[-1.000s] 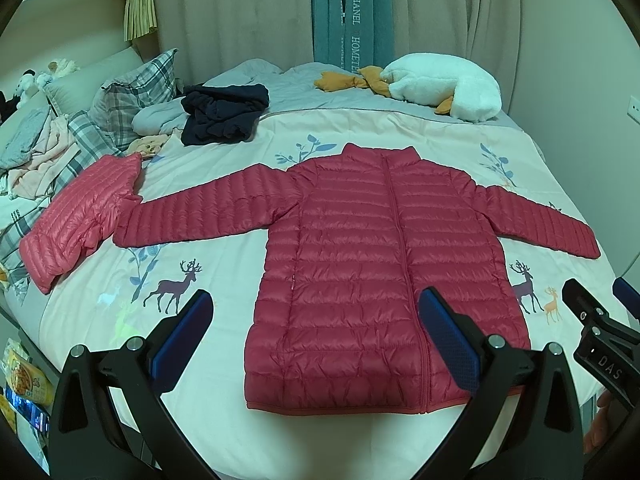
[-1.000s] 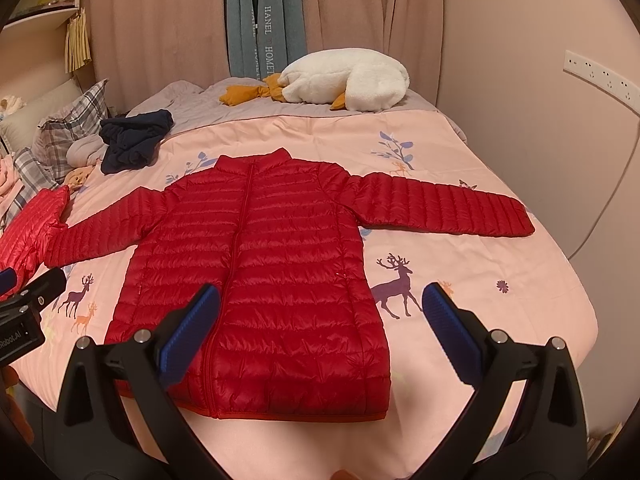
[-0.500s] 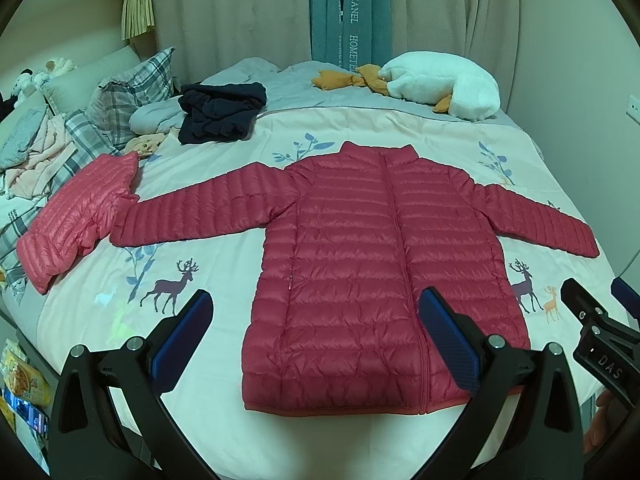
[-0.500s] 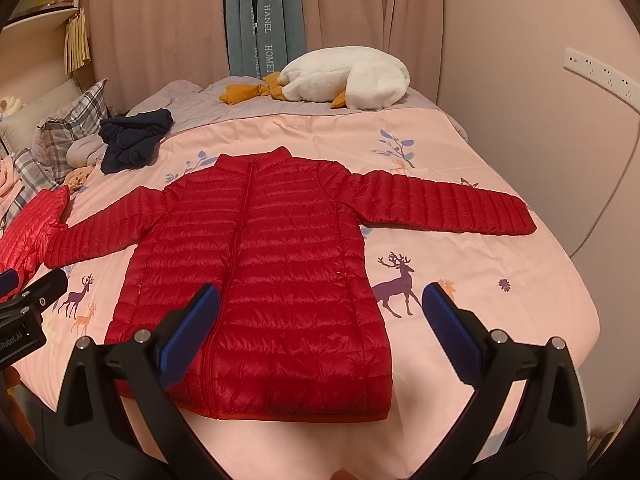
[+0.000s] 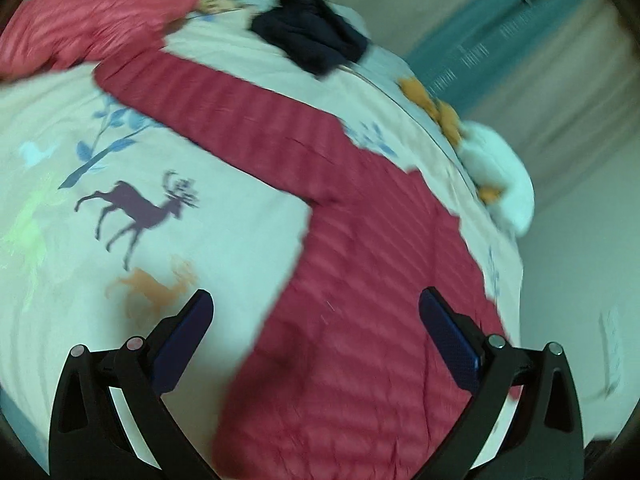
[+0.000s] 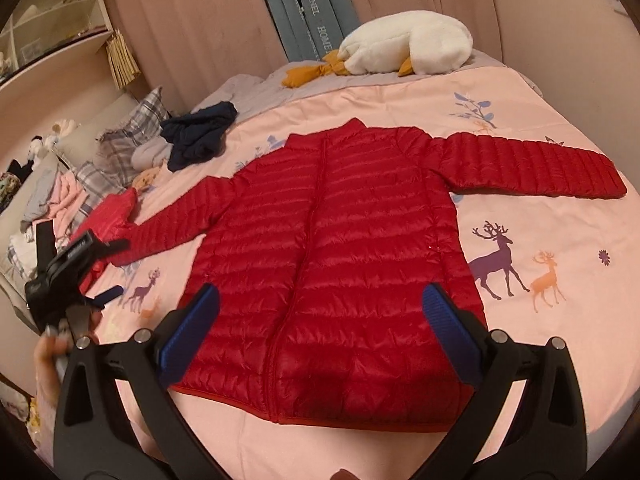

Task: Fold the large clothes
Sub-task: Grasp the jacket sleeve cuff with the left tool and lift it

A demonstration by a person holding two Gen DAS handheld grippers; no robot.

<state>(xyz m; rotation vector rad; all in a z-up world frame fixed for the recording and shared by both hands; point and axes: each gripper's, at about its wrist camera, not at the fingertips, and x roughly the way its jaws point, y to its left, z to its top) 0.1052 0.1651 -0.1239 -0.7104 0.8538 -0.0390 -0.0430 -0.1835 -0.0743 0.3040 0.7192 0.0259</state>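
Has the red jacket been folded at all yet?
No, the red jacket lies flat on the bed with both sleeves stretched out sideways.

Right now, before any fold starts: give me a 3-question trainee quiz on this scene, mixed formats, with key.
1. True or false: the red puffer jacket lies spread flat on the bed with both sleeves stretched outward.
2. Multiple choice: the right gripper is A) shut on the hem, B) open and holding nothing, C) shut on a sleeve.
3. Fill in: in the right wrist view, the left gripper is near the jacket's ___ sleeve end, image side.

Key: 1 true; 2 B; 3 left.
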